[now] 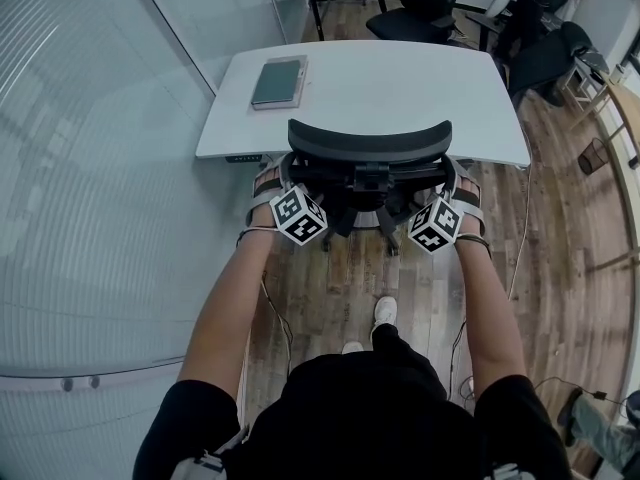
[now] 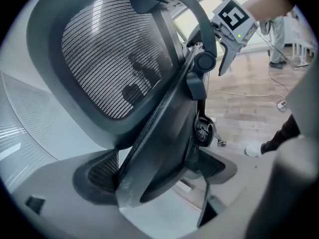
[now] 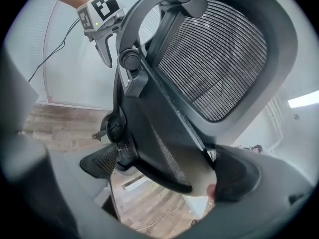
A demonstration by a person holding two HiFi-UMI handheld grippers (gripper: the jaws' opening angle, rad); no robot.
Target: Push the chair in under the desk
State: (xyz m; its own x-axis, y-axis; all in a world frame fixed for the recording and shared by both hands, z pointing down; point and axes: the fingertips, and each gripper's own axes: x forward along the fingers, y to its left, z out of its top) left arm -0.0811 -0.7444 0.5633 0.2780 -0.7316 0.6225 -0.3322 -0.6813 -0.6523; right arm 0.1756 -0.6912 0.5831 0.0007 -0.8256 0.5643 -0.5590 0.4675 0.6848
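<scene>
A black mesh-back office chair [image 1: 370, 143] stands at the near edge of the white desk [image 1: 400, 88], with its seat under the top. My left gripper [image 1: 272, 186] grips the left edge of the backrest and my right gripper [image 1: 458, 190] grips the right edge. In the left gripper view the backrest frame [image 2: 164, 133] runs between the two pads [image 2: 97, 176], and the right gripper [image 2: 224, 59] shows beyond the chair. The right gripper view shows the frame [image 3: 164, 148] held between its pads [image 3: 241, 176], with the left gripper [image 3: 107, 54] at the top left.
A grey-green book [image 1: 278, 81] lies on the desk's far left. A glass wall [image 1: 90, 168] runs along the left. Behind the desk are another black chair [image 1: 420, 8] and a seated person [image 1: 535, 23]. Cables trail on the wood floor [image 1: 560, 268]. My shoe [image 1: 384, 311] is behind the chair.
</scene>
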